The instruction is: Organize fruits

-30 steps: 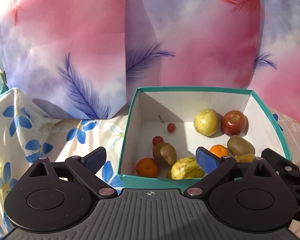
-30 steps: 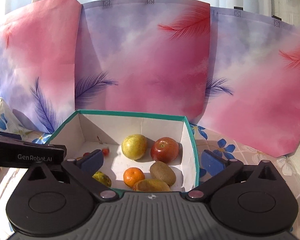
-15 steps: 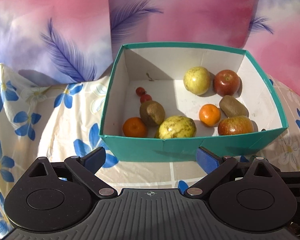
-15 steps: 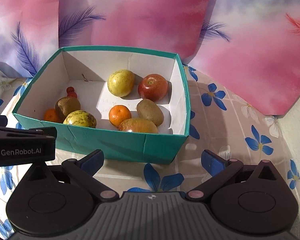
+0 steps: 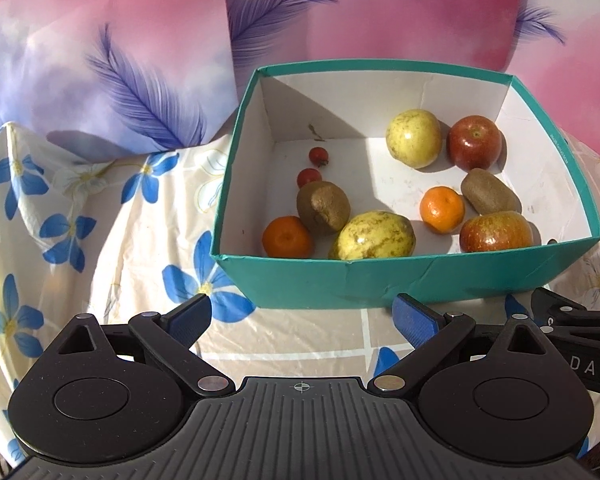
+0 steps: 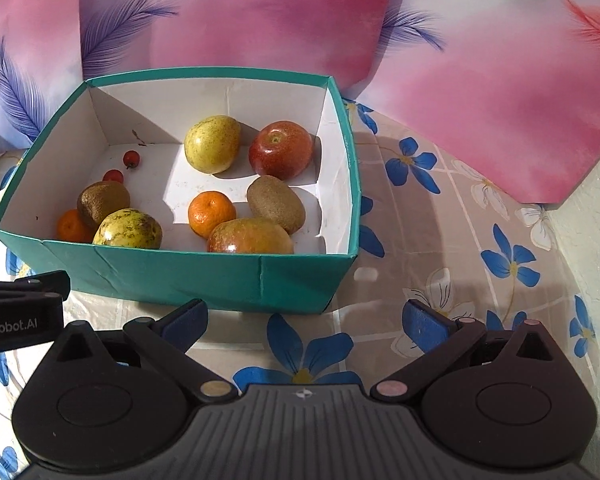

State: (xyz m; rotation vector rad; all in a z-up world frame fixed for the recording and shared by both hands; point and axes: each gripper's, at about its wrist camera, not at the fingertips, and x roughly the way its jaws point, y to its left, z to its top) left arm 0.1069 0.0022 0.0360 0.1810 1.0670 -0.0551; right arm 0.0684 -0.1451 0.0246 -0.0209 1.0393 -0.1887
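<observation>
A teal box (image 5: 380,280) (image 6: 204,276) with a white inside holds the fruit: a yellow pear (image 5: 414,138), a red apple (image 5: 475,143), two kiwis (image 5: 323,207) (image 5: 488,192), two mandarins (image 5: 287,237) (image 5: 442,209), a speckled yellow fruit (image 5: 374,236), a red-yellow apple (image 5: 496,232) and two cherry tomatoes (image 5: 318,155). My left gripper (image 5: 302,316) is open and empty, just in front of the box's near wall. My right gripper (image 6: 306,320) is open and empty, in front of the box's near right corner.
The box stands on a cloth with blue flowers (image 6: 460,220). Pink and purple feather-print bags (image 6: 260,12) stand upright behind the box. A pale wall (image 6: 596,200) is at the far right. The left gripper's body (image 6: 16,312) shows at the right wrist view's left edge.
Both grippers have pulled back and up from the box, so I look down into it from in front. The last half second brought little further movement. Both stay open.
</observation>
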